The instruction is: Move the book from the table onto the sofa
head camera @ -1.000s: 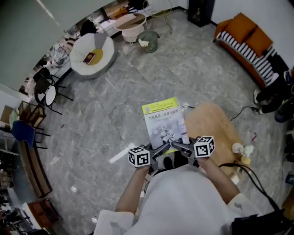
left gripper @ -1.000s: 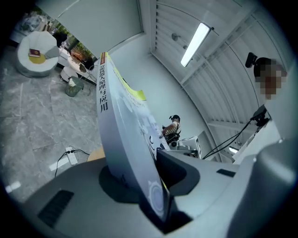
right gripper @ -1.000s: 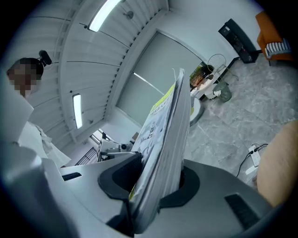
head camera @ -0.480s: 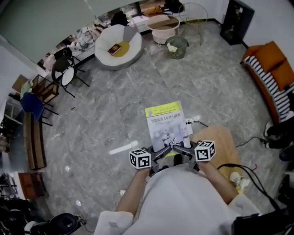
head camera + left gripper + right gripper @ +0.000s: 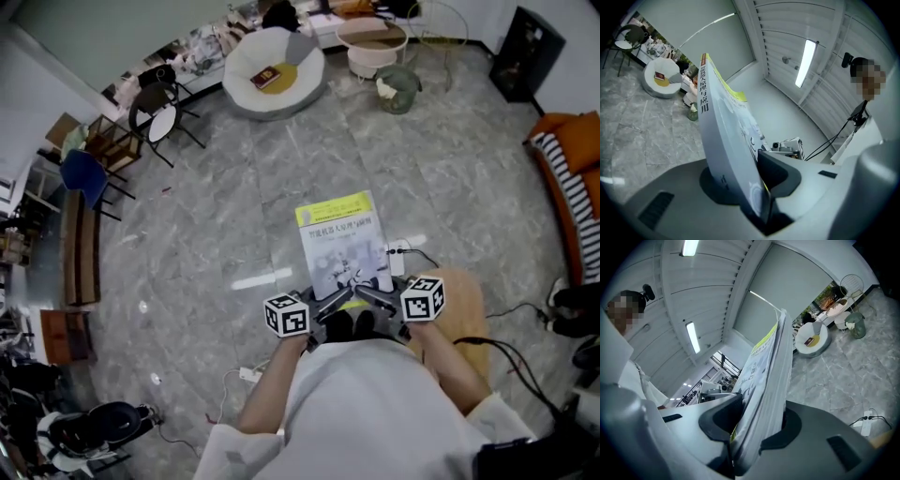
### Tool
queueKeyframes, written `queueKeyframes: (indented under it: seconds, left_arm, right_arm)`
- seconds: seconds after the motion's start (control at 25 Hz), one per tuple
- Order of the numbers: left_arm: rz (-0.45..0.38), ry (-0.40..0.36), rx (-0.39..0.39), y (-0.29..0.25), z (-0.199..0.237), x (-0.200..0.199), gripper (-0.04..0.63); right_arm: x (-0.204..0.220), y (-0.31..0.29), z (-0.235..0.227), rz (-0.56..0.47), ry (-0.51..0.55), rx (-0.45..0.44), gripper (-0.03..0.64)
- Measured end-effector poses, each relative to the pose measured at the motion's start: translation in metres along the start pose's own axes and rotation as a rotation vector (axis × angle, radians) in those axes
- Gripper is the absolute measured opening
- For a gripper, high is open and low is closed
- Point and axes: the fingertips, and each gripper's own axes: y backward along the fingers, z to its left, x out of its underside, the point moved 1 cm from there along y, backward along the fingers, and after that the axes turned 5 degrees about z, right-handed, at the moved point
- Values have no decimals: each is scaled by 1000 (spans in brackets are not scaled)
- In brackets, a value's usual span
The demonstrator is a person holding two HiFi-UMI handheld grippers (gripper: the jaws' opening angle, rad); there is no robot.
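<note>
Ahead of left gripper [image 5: 334, 308] and right gripper [image 5: 374, 300], book [image 5: 343, 242], near edge in both.

From the head view, the book [image 5: 344, 244] was over the floor [image 5: 234, 206], just ahead of the person. The left gripper [image 5: 328, 309] was at its 7 o'clock corner and the right gripper [image 5: 368, 302] at its 5 o'clock corner, each with the near edge between its jaws. From the book, a round seat [image 5: 246, 58] stood at 11 o'clock with a small book [image 5: 267, 77] on it. There were chairs [image 5: 159, 117] at 10 o'clock, a striped sofa [image 5: 567, 178] at 3 o'clock and a low table [image 5: 464, 305] at 4 o'clock.
</note>
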Motion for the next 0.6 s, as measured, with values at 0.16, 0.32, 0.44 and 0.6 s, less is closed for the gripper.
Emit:
queueKeyframes:
  seconds: [0.16,0.32,0.44,0.6]
  left_arm:
    - [-11,-3,-29,9,10,-10,106]
    - [-17,4,-32,18,23,-24,106]
    - [-24,4,-27,18,39,-35,106]
    - [-28,8,-10,20,68,-61,106]
  right_arm:
    - [-9,-15,-3,8,3,-18,127]
    - [-21,-32,-6,24,4,-25,127]
    - [-32,-44,-17,32,13,-28,127]
    - [-58,-68,-34,34,25,-13,127]
